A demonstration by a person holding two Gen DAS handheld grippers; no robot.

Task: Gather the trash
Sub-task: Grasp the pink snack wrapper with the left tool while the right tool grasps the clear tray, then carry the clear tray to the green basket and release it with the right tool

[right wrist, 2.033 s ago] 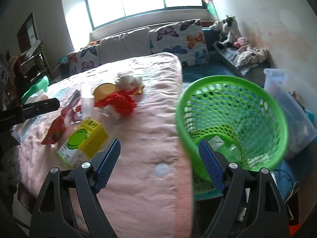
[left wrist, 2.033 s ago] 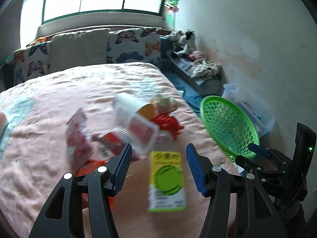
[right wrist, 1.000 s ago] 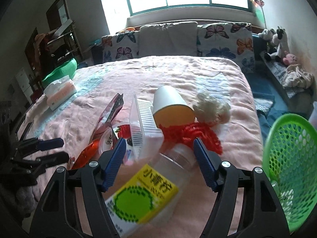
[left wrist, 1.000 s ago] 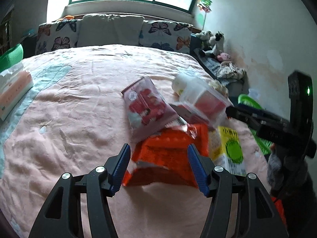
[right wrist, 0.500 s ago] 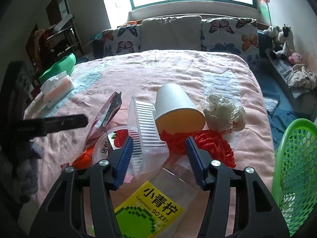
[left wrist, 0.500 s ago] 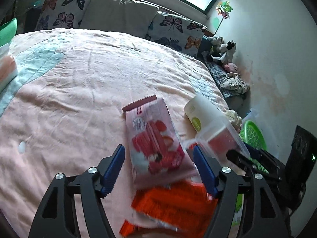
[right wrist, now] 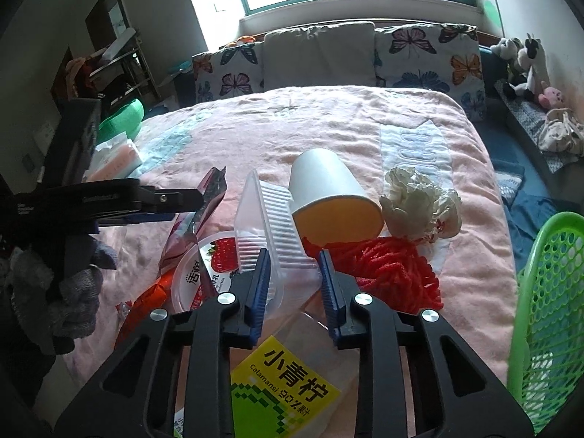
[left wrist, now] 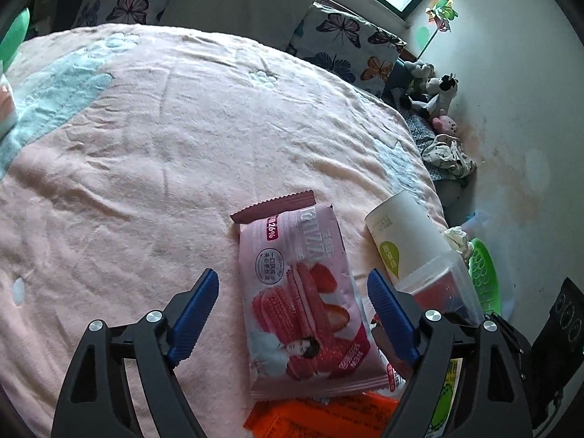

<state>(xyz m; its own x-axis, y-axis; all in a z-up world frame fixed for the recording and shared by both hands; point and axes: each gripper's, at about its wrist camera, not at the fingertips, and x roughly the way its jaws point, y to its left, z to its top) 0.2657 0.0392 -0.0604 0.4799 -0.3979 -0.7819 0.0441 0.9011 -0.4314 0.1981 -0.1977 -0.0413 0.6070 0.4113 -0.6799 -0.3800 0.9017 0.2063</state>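
Trash still litters the bed (left wrist: pixel 153 138): the right tool (right wrist: pixel 295 278) has clamped the clear plastic tray (right wrist: pixel 268 219), the left tool (left wrist: pixel 292 303) is opening around the pink wrapper (left wrist: pixel 306 292), and the green basket (right wrist: pixel 547 292) seems nearly empty.

Paper cup (right wrist: pixel 330 189) lies left of crumpled tissue (right wrist: pixel 419 202).

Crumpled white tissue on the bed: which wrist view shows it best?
The right wrist view: the crumpled white tissue lies whole and unblocked beside the paper cup, above the red mesh. The left wrist view catches only a sliver of it at the bed's edge, behind the cup.
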